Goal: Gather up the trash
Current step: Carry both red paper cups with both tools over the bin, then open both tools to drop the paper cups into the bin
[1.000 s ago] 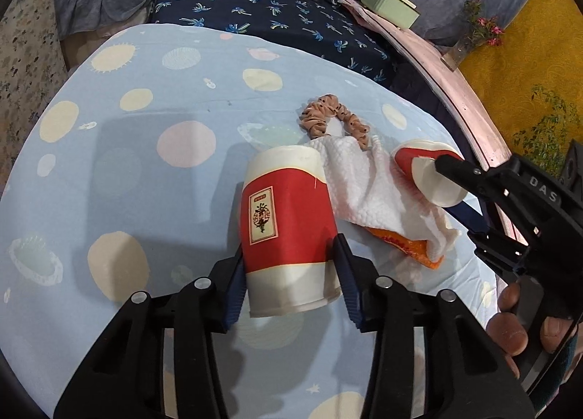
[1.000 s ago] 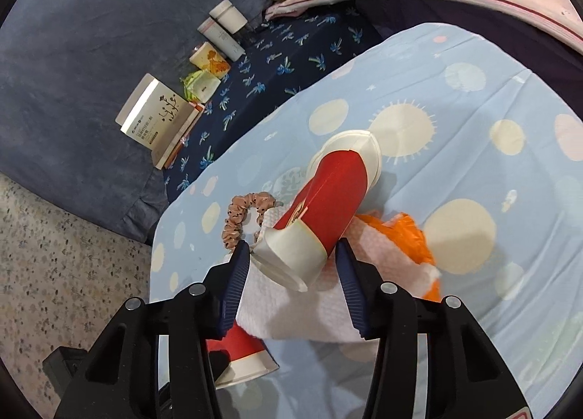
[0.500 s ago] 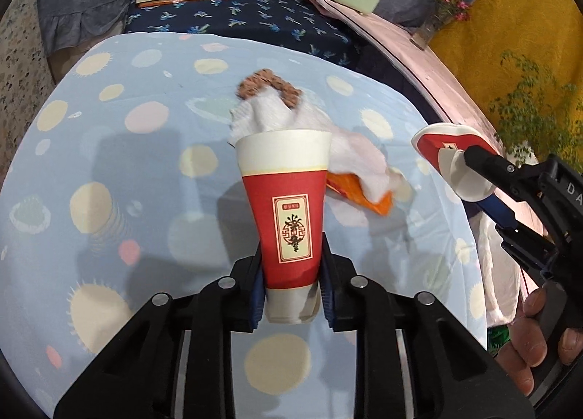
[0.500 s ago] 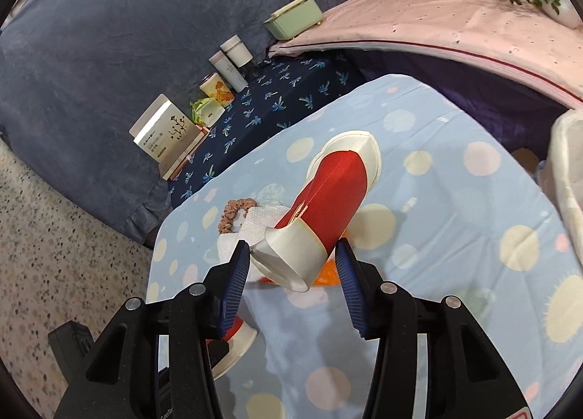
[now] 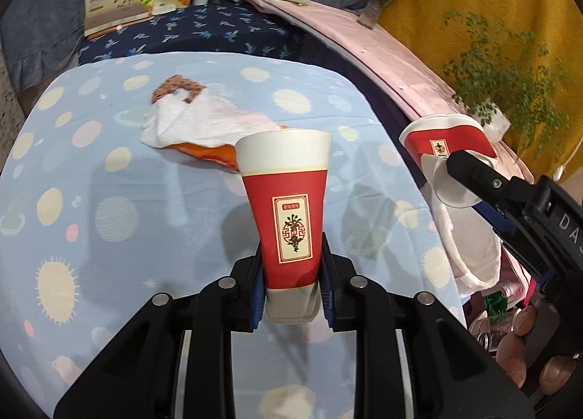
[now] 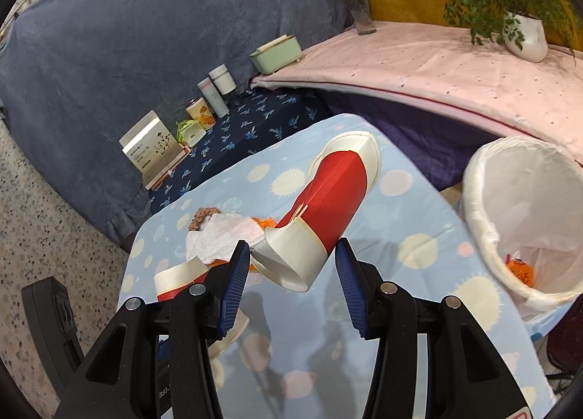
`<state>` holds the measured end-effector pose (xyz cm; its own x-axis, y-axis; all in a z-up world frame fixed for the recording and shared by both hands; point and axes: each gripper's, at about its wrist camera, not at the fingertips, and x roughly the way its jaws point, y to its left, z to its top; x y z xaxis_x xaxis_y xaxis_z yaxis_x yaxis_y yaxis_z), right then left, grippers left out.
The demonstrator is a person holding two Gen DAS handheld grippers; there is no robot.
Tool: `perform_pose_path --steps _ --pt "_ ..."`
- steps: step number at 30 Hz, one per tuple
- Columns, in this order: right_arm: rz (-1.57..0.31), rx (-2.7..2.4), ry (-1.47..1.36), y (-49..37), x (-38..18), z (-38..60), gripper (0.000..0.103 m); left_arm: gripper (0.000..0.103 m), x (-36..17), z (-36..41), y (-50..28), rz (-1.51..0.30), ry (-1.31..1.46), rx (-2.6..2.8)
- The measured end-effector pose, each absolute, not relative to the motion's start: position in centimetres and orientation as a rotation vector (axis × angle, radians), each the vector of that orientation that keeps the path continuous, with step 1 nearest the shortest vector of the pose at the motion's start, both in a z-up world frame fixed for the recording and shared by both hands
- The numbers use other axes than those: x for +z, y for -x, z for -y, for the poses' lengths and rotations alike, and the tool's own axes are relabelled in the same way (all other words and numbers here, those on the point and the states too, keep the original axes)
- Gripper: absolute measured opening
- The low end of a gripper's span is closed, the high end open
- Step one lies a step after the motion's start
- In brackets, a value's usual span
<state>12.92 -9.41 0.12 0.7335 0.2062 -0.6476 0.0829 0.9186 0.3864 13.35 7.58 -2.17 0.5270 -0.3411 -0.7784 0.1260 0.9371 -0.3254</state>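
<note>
Two red-and-white paper cups are now off the spotted blue tablecloth (image 5: 109, 200): the left gripper (image 5: 291, 284), whose jaws have just been closing, pinches the left cup (image 5: 288, 200) upright by its crushed base, and the right gripper (image 6: 293, 275) clamps the right cup (image 6: 328, 207) near its base, tilted away. Both have risen from where they lay a second ago toward the white-lined bin (image 6: 524, 207) (some orange scrap lies inside), so dropping them in looks next. A white tissue (image 5: 204, 124) over orange wrapping is left on the cloth.
</note>
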Motion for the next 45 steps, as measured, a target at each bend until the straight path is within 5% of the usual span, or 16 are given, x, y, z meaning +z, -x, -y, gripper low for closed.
perform_pose_path --steps 36,38,40,45 --pt "-0.607 -0.277 -0.619 -1.8 -1.8 32.5 0.047 0.025 0.1 18.9 -10.7 -0.954 -0.102 -0.663" --pt "-0.606 -0.291 -0.632 -1.5 -2.1 33.5 0.045 0.025 -0.1 20.0 -10.8 -0.960 -0.117 -0.677" --pt "-0.616 -0.292 -0.642 -1.4 -2.6 34.2 0.026 0.025 -0.2 20.8 -11.0 -0.964 -0.126 -0.684" --pt "-0.651 -0.296 -0.662 -2.7 -4.2 35.4 0.026 0.026 -0.8 22.7 -12.3 -0.962 -0.130 -0.674"
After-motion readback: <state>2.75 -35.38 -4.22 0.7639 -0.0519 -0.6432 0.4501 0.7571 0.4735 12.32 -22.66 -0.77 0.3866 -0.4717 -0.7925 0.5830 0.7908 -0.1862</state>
